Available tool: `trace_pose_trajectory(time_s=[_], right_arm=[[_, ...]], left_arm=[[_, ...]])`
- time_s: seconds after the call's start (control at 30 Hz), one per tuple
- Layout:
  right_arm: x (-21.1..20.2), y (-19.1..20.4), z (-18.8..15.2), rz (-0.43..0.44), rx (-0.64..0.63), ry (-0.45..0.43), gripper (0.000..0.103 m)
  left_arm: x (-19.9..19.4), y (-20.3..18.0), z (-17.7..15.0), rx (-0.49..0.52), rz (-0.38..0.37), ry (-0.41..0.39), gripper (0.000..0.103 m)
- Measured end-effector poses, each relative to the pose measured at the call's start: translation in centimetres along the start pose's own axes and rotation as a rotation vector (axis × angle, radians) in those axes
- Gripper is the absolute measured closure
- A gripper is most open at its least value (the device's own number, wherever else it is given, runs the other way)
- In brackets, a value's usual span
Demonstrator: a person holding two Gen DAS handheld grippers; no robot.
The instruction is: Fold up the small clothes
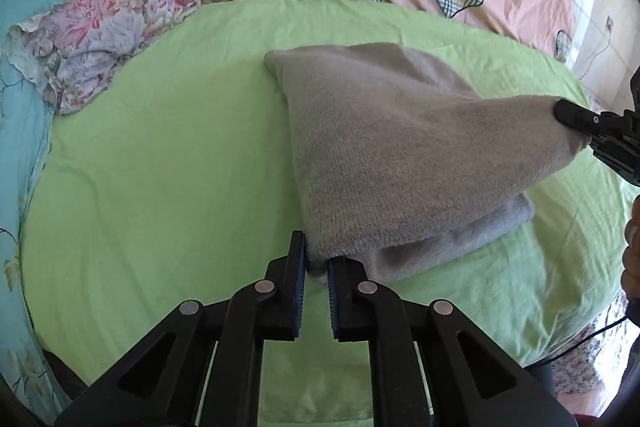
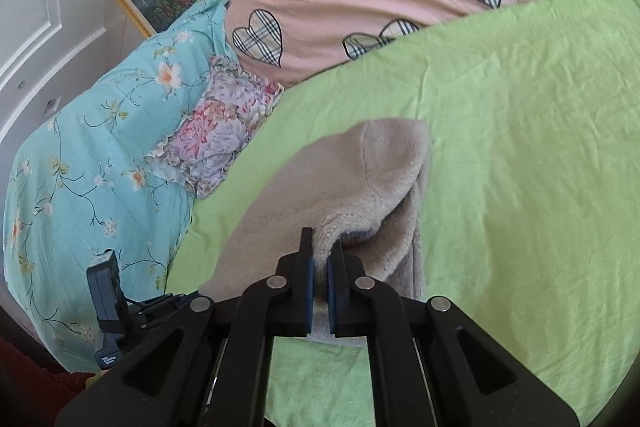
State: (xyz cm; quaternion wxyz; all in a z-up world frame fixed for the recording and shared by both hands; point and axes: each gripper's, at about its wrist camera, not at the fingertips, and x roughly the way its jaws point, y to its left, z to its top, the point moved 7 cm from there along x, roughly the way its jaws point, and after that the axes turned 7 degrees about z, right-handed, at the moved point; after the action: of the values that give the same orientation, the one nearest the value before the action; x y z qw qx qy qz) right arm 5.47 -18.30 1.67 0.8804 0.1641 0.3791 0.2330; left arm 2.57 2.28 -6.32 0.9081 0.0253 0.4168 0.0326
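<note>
Grey garment on green sheet; left tongs, right tongs each pinching a corner.

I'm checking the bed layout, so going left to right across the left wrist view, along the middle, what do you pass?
Blue floral bedding → folded floral cloth → bare green sheet → grey knit garment → right gripper, its fingers pinching the garment's corner.

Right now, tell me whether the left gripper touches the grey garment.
Touching. Left wrist view: the left gripper has its jaws pinched on the grey garment's near corner.
</note>
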Motion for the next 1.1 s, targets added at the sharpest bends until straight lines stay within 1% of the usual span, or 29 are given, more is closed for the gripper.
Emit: trace_pose_trajectory(time_s=[0.07, 0.1, 0.17, 0.2, 0.23, 0.27, 0.3, 0.33, 0.4, 0.5, 0.57, 0.67, 0.77, 0.93, 1.0, 1.1], right_arm=[[0.4, -0.5, -0.7, -0.007, 0.013, 0.014, 0.097], [0.6, -0.9, -1.1, -0.008, 0.026, 0.020, 0.097], [0.7, -1.3, -1.5, -0.003, 0.055, 0.028, 0.097], [0.5, -1.1, -1.4, 0.003, 0.052, 0.022, 0.097], [0.2, -0.7, -1.2, 0.005, 0.039, 0.013, 0.097], [-0.3, 0.2, -1.0, 0.006, -0.001, -0.004, 0.097], [-0.5, 0.7, -0.9, 0.001, -0.031, -0.007, 0.097], [-0.5, 1.0, -1.0, -0.017, -0.066, 0.002, 0.097], [0.3, 0.4, -1.7, -0.074, -0.099, 0.039, 0.097], [1.6, -1.8, -3.7, -0.143, -0.089, 0.094, 0.097], [2.0, -3.4, -5.2, -0.202, -0.089, 0.134, 0.097], [2.6, -4.9, -6.9, -0.252, -0.085, 0.176, 0.097], [2.7, -5.7, -7.2, -0.247, -0.049, 0.185, 0.097], [2.9, -6.0, -6.9, -0.275, -0.065, 0.211, 0.097], [3.0, -5.8, -6.9, -0.281, -0.063, 0.216, 0.096], [2.4, -5.8, -6.9, -0.275, -0.023, 0.222, 0.088]], left_arm=[[0.3, 0.1, 0.0, 0.010, 0.018, -0.011, 0.089], [0.4, 0.2, 0.0, 0.011, 0.021, -0.015, 0.093], [0.3, 0.6, 0.2, -0.008, 0.029, -0.022, 0.095], [-0.5, 0.8, 0.4, -0.023, 0.033, -0.051, 0.096], [-1.1, 0.8, 0.6, -0.020, 0.043, -0.079, 0.097], [-1.7, 0.8, 0.9, -0.006, 0.063, -0.107, 0.097], [-1.8, 0.5, 0.8, 0.012, 0.082, -0.114, 0.098], [-1.4, 0.4, 0.5, 0.022, 0.090, -0.102, 0.098], [0.3, 0.3, -0.6, 0.026, 0.092, -0.045, 0.098], [1.6, 0.4, -1.8, 0.016, 0.071, 0.006, 0.099], [1.8, 0.4, -2.1, 0.015, 0.053, 0.022, 0.099], [2.2, -0.2, -2.5, 0.041, 0.049, 0.039, 0.099], [2.5, -0.4, -3.0, 0.041, 0.043, 0.053, 0.099], [2.8, -0.1, -3.0, 0.044, 0.016, 0.052, 0.099], [2.7, 0.1, -3.0, 0.047, -0.016, 0.057, 0.098], [2.2, 0.7, -3.3, 0.046, -0.094, 0.083, 0.097]])
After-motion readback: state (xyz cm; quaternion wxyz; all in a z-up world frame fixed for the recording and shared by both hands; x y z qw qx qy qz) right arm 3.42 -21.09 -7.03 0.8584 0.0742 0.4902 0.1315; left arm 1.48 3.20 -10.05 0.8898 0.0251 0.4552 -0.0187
